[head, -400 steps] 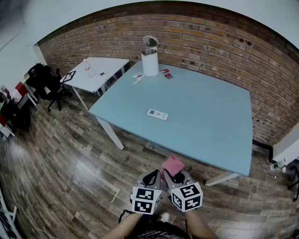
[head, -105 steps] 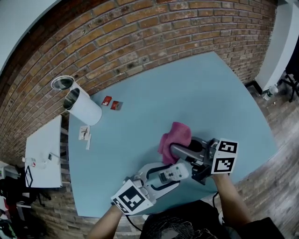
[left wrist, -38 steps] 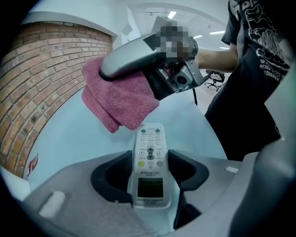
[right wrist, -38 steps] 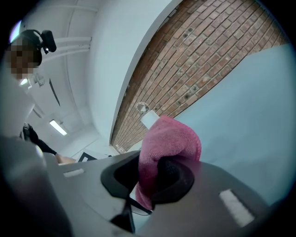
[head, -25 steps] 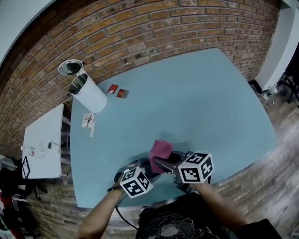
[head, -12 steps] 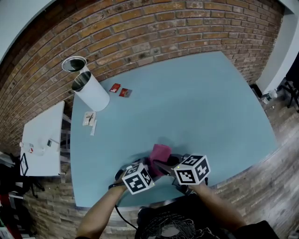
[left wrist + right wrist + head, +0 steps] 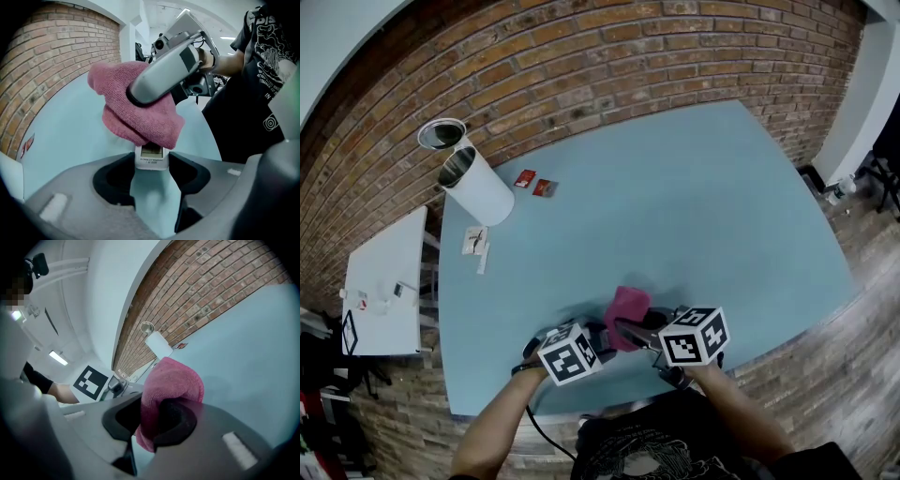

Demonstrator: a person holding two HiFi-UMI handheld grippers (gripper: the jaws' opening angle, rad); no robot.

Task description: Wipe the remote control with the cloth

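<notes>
We hold a claw in each hand, close to us over the near part of the blue worktop (image 7: pixel 703 187). Our left claw (image 7: pixel 598 335) has the white remote control (image 7: pixel 151 158) between its two jaws. The jaws have just been closing a little, and they touch the two long sides of the remote control's near end, so it is gripped. The jaws stand quite wide, because the remote control fills the gap. The remote control lies flat, just above or on the worktop; we cannot tell which.

Our right claw (image 7: pixel 157 420) is closed tight on the pink cloth (image 7: pixel 626 305). A fold of the cloth is pinched between the jaws, and the rest puffs out in front of them. The cloth sits on top of the remote control and covers its far part. Only the near end shows, with a small dark window on it.

Far back on the worktop stands a white bin (image 7: pixel 478 192). Two small red packets (image 7: pixel 534 183) lie near it. Behind the worktop is a brick wall (image 7: pixel 581 56). A small white table (image 7: pixel 384 281) stands to the left, on the wooden floor (image 7: pixel 853 375).
</notes>
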